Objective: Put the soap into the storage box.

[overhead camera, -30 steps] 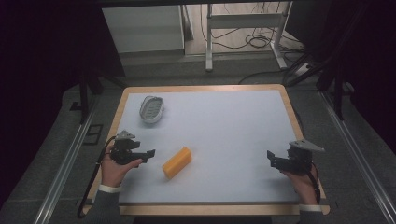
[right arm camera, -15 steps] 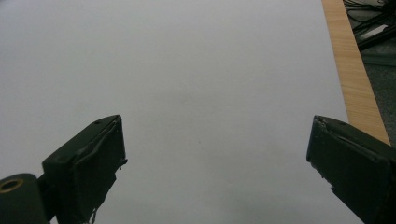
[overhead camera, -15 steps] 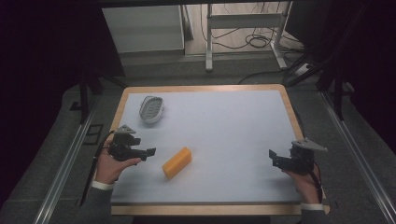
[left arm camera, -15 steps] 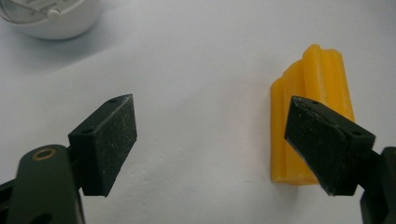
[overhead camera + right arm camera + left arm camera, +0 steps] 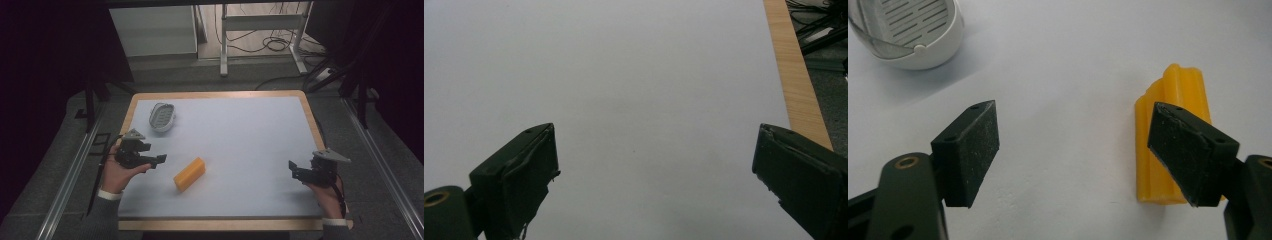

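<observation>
At the left of the white table [image 5: 250, 135], the left gripper [image 5: 159, 160] hovers with its jaws spread, having just narrowed slightly, nothing between them. Just to its right the yellow block [image 5: 189, 173] lies flat, ungrasped, so picking it up seems yet to begin. Far right, the right gripper [image 5: 292, 167] waits spread and empty.

Overall light: dim room, dark surroundings; the pale tabletop [image 5: 240, 145] is the brightest area.
Light source: soft, from above, no glare.
Shadows: faint, soft one beside the yellow block [image 5: 189, 174]; another under the white dish [image 5: 908, 30].
Sharpness: high view slightly grainy; gripper views sharp on the tabletop, jaws nearest the lens soft.
Edges: corners darken.
</observation>
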`<move>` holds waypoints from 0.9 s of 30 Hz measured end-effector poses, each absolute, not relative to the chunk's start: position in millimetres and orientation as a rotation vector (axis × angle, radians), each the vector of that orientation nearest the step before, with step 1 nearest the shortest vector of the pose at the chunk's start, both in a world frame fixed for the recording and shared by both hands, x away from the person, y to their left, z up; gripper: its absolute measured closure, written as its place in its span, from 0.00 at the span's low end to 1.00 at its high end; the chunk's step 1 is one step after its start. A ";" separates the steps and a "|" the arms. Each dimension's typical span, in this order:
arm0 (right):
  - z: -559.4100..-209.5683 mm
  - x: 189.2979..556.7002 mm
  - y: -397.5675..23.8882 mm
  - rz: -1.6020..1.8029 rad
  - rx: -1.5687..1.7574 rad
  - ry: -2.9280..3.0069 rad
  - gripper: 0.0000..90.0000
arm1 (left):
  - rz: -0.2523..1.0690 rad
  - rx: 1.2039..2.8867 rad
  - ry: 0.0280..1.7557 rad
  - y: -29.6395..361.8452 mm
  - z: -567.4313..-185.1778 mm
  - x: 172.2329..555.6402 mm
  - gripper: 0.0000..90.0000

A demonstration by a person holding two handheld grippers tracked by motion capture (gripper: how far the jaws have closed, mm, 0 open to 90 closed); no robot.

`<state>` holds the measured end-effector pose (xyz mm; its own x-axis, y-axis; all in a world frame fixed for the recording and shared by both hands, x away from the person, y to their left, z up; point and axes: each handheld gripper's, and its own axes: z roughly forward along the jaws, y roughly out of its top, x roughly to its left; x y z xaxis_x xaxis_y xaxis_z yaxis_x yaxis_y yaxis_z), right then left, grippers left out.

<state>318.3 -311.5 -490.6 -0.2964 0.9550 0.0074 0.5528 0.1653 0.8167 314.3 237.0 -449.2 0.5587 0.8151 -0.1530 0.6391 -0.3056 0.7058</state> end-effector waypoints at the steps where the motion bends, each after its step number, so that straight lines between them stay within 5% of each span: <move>1: -490.7 318.3 -311.3 1.000 1.423 1.925 0.05 | 0.302 2.050 1.160 235.9 -448.5 314.7 0.24; 27: -491.4 318.4 -310.0 0.984 1.427 1.933 0.05 | 0.278 2.140 1.047 196.0 -436.8 320.6 0.24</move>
<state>318.4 -310.0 -491.4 -0.2951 0.9555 0.0002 0.5624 0.1735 0.8084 320.6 196.0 -436.8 0.6457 0.7547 -0.1159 0.5982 -0.4057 0.6911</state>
